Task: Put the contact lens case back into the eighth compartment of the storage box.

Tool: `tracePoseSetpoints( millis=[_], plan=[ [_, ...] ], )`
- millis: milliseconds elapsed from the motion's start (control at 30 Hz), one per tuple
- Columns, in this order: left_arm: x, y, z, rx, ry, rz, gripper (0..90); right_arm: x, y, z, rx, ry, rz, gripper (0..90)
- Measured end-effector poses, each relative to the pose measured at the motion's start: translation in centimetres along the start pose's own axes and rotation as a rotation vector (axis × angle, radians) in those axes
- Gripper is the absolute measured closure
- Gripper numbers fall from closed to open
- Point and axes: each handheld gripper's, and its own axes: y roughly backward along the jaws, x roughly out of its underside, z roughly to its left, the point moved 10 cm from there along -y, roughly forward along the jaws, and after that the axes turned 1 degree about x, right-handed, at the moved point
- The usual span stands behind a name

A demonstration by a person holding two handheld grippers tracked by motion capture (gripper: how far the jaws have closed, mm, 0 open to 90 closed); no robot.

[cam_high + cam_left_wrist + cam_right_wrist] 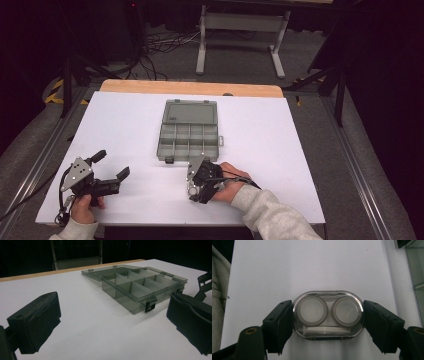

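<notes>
Right gripper (328, 315) had its two black jaws pressed against the short ends of a clear oval contact lens case (328, 314), pinching it flat on the white table (125, 125); two round cups sat side by side under the case's see-through lid, with a pale strip beneath them at 6 o'clock. In the high view that gripper (192, 192) lay near the front edge of the table, at about 6 o'clock from a grey compartment box (189, 131), pointing down at the tabletop, a hand (231, 186) in a light sleeve (272, 215) behind it at 3 o'clock. Left gripper (111, 164) rested well apart at 9 o'clock from the right one, jaws spread wide with bare table between them, aimed toward the box. From the left gripper view the compartment box (140, 286) stood at 1 o'clock, its lid laid open flat behind it, its dividers showing several bins, a dark latch on the near wall. Whether the bins held anything could not be told.
</notes>
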Motion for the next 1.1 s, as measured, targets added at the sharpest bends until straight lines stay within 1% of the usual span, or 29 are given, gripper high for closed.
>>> tracePoseSetpoints(
  millis=[367,600,733,833,900,1000,1100],
  plan=[
    [0.0,0.0,0.0,-0.001,0.001,-0.001,0.1,-0.2,0.3,0.0,0.013,0.015,-0.003,26.8],
    [0.0,0.0,0.0,-0.002,0.002,0.0,0.1,-0.8,1.4,-0.1,0.034,0.023,-0.035,26.8],
    [0.0,0.0,0.0,-0.003,0.001,0.0,0.1,-1.3,2.2,-0.2,0.028,0.009,-0.076,26.8],
    [0.0,0.0,0.0,-0.003,0.002,0.0,0.1,-1.7,2.9,-0.3,0.034,0.004,-0.115,26.8],
    [0.0,0.0,0.0,-0.003,0.002,-0.001,0.1,-1.7,3.1,-0.3,0.034,0.002,-0.125,26.8],
    [0.0,0.0,0.0,-0.003,0.002,0.0,0.1,-2.1,3.6,-0.5,0.05,0.014,-0.163,26.8],
    [0.0,0.0,0.0,-0.003,0.001,0.0,0.1,-2.5,4.2,-0.5,0.058,0.008,-0.198,26.8]
  ],
)
